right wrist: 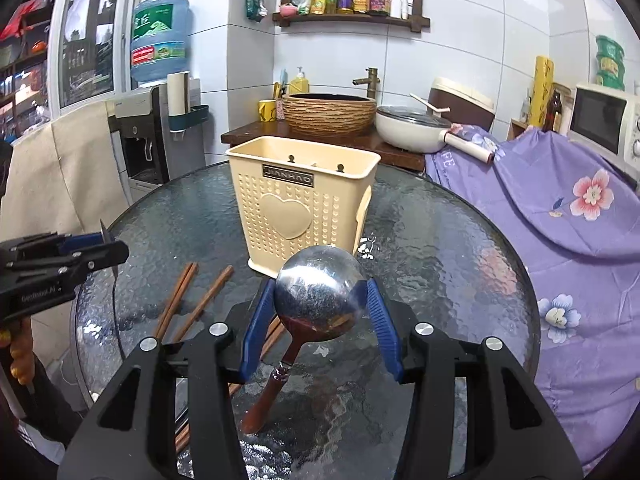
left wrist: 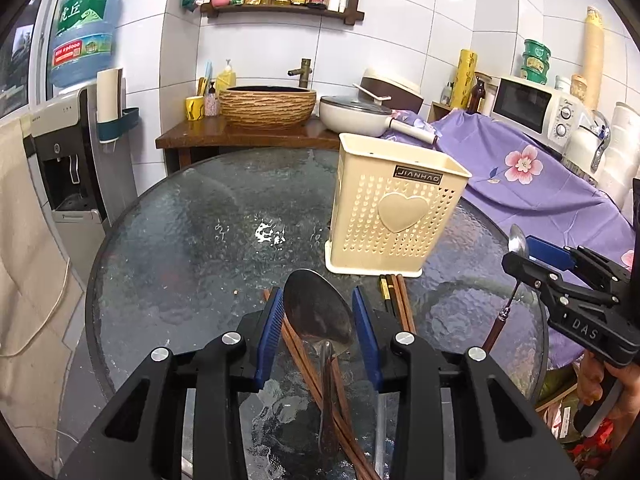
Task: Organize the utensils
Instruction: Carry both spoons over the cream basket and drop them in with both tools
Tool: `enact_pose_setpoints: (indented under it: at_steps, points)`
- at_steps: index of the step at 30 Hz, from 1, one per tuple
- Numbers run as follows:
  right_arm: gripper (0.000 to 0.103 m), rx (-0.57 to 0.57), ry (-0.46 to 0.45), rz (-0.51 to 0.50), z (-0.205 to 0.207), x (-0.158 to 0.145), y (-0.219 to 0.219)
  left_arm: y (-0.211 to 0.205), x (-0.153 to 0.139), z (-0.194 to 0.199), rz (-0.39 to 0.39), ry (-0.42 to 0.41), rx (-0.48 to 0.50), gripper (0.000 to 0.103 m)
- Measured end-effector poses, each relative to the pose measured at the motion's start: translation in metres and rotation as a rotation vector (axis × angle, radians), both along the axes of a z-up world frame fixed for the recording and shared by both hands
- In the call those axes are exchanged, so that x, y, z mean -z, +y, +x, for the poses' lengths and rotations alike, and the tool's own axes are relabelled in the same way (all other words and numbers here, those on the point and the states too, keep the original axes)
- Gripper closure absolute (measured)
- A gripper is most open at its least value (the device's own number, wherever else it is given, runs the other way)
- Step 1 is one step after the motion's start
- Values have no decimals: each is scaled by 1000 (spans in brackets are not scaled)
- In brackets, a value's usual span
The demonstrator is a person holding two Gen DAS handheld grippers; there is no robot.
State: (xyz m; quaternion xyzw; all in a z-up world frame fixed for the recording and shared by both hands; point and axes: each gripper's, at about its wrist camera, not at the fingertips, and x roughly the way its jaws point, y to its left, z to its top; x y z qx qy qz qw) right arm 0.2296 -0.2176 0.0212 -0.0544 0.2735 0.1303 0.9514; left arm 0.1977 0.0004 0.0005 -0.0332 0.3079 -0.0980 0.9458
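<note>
Tiled kitchen, glass bench: your left hand-held gripper and right hand-held gripper each pinch a spoon. Chopsticks lie below. Next, lift toward the holder at 12 o'clock.

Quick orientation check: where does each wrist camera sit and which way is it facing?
Left wrist: on the left gripper, over chopsticks, facing the cream holder; its jaws grip a spoon; right gripper at right.
Right wrist: on that gripper, facing the holder's heart side; jaws grip another spoon.
Shared: holder, glass table, chopsticks.
</note>
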Motion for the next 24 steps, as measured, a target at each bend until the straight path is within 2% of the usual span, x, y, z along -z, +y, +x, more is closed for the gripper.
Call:
enact_pose_setpoints:
  at_steps: [10,20,24]
  points:
    - [55,-9,1,-8,-5,-4,-2,2,-4,-5,3,-22,2,69]
    - [55,-24,3,26,-2,-15,-5,1,-18,5,-57,-6,66,69]
    - [55,-28,-1,44,4,-26,-7,-6,-29,12,-57,-26,99,70]
